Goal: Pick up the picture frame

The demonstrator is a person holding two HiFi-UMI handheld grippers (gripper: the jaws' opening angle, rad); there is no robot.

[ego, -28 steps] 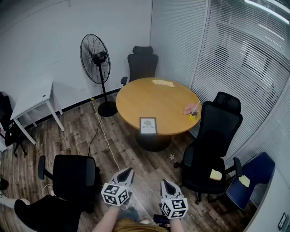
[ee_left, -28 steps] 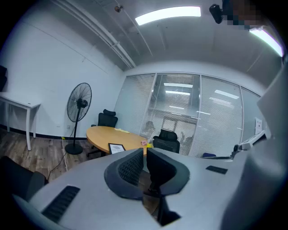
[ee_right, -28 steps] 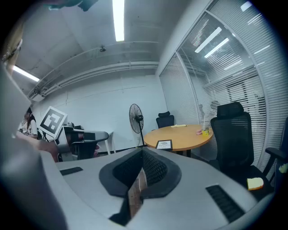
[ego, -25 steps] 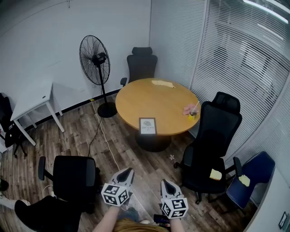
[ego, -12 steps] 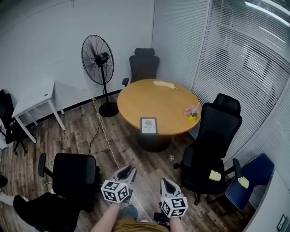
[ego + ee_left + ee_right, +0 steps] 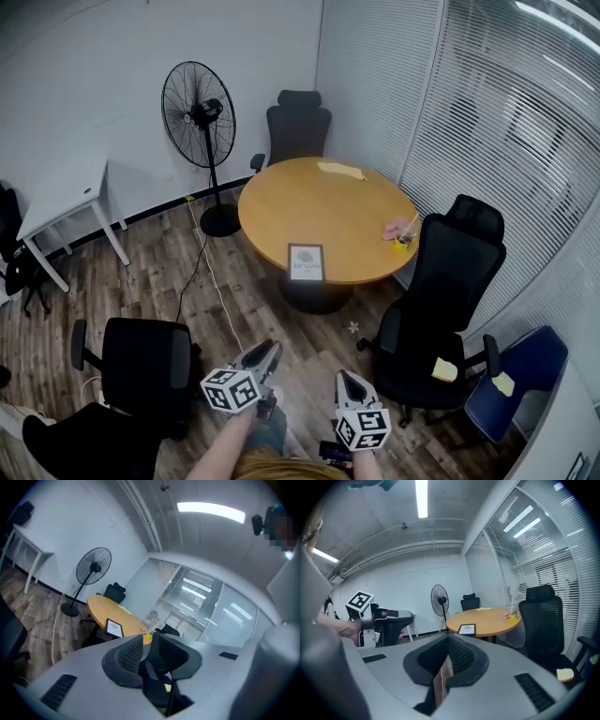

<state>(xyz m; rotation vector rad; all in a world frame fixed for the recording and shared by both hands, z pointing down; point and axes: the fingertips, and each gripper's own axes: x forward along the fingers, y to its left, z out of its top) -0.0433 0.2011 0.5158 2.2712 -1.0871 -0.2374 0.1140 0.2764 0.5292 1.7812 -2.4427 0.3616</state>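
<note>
Left gripper: lower centre of the head view, jaws apart and opening, with nothing between them.
Right gripper: just right of it, jaw tips together on nothing.
Black chair: lower left, beside the left gripper.
Black chair, right: a small yellow item lies on its seat.
Round table: centre of frame, wooden top.
Picture frame: on the table's lower edge – well apart from both grippers. It is portrait, with its long axis up-and-down in the picture and its face toward the camera. Flat or propped cannot be told.
Yellow cup: at the table's right edge, a thin stick leaning in it – a pink item touches it.
Fan: upper left, upright.
</note>
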